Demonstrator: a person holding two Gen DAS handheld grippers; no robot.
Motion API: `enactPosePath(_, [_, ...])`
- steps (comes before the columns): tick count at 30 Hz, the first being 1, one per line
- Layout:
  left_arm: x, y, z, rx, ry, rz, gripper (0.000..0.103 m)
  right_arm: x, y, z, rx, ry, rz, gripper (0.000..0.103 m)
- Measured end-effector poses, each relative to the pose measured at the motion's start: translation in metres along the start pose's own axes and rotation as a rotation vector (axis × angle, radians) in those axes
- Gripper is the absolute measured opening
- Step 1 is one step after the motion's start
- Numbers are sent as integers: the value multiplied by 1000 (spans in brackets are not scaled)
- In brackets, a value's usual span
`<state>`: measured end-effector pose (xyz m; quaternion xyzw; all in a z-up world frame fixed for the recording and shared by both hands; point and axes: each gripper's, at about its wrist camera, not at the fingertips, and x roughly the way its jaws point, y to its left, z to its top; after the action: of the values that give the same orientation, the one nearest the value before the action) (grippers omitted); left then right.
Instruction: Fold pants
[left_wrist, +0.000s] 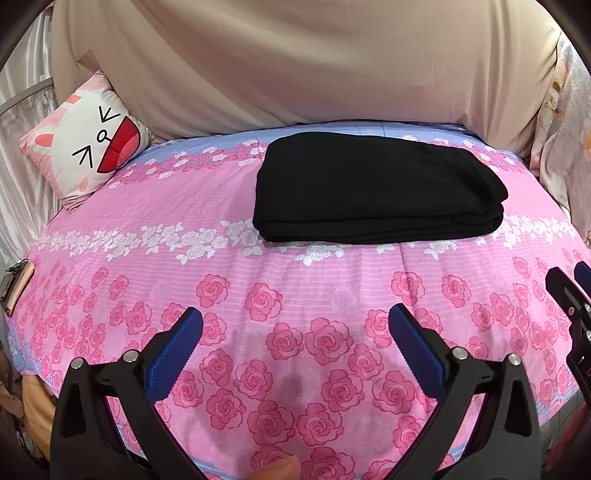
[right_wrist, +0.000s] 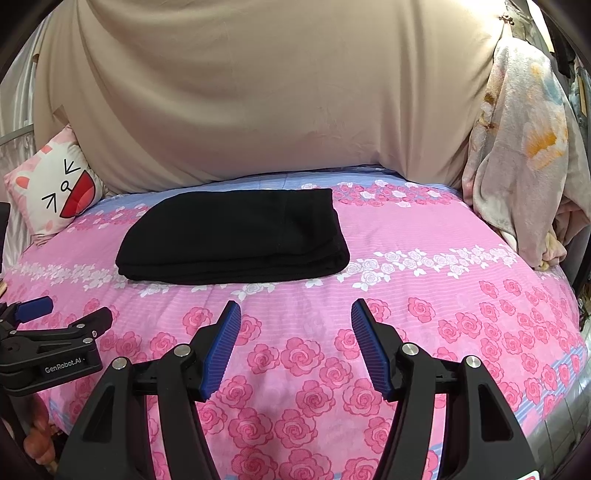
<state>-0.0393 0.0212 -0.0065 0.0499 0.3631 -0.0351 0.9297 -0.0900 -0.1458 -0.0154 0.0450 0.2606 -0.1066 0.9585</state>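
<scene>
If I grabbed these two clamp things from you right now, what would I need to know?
Left gripper: open, empty, hovering over the near part of the bed.
Right gripper: open, empty, beside the left one.
The black pants lie folded in a neat layered stack on the pink rose bedspread, toward the far side, with neither gripper touching them.
Done: the folding looks finished.
Left: probably nothing, perhaps a check that the edges are tidy.
The cat pillow sits at the back left, clear of the pants.

A bed is covered by a pink rose-print bedspread (left_wrist: 258, 288) with bands of white roses and a blue stripe along its far edge. A cartoon-cat pillow (left_wrist: 86, 144) leans at the far left corner. A beige sheet (right_wrist: 258, 92) hangs behind, and a pale floral blanket (right_wrist: 524, 155) is heaped at the right.
</scene>
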Motion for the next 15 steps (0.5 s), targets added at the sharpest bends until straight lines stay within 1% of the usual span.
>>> enactPosePath(11, [2, -1, 0, 2, -2, 8, 98, 1, 1, -1, 0, 2, 1, 60])
enactPosePath(15, [3, -1, -1, -1, 2, -2, 98, 1, 1, -1, 1, 2, -1, 60])
